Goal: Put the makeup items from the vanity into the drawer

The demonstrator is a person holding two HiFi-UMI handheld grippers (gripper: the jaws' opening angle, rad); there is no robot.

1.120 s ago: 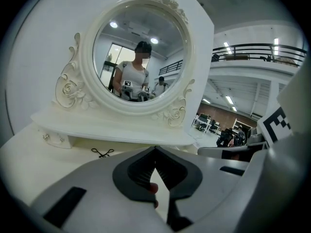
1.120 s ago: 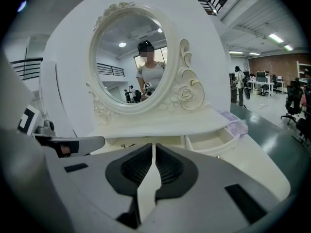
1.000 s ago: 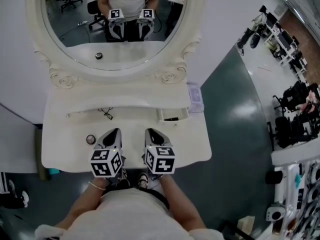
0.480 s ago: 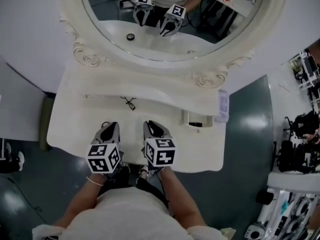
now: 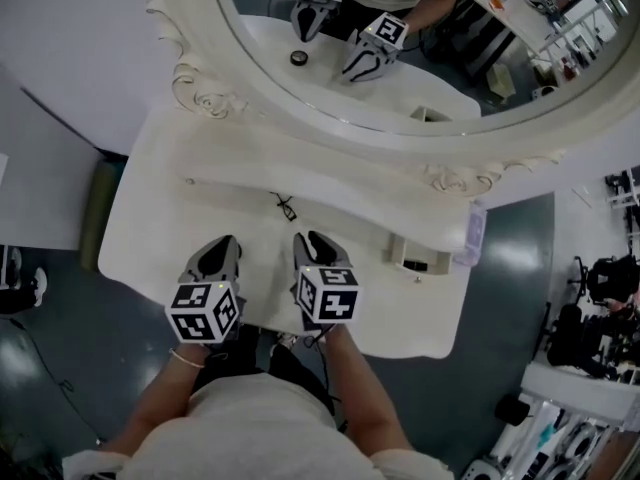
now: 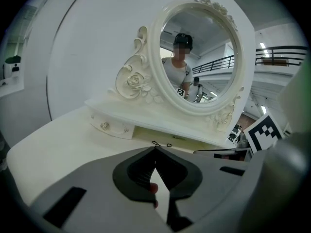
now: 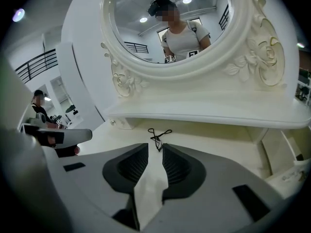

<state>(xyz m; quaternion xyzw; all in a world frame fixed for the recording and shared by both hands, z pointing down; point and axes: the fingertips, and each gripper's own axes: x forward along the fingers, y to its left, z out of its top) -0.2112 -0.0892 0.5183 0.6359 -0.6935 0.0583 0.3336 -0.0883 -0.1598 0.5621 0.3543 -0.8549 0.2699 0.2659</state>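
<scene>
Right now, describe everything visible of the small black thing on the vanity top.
The black thing is thin, like a cord or wire bent into small loops; what it is I cannot tell. It lies flat on the cream vanity top, just in front of the shelf and its overhang. Only the top touches it.

Ahead of me the cream-white vanity worktop [image 5: 150, 238] lies bare and passable, save a thin black wire loop [image 5: 286, 206] lying mid-path. At the back, a low cream shelf [image 5: 330, 173] under the oval white-framed mirror [image 5: 450, 68] overhangs. To the right, an open cream drawer [image 5: 415, 258] juts forward.
</scene>
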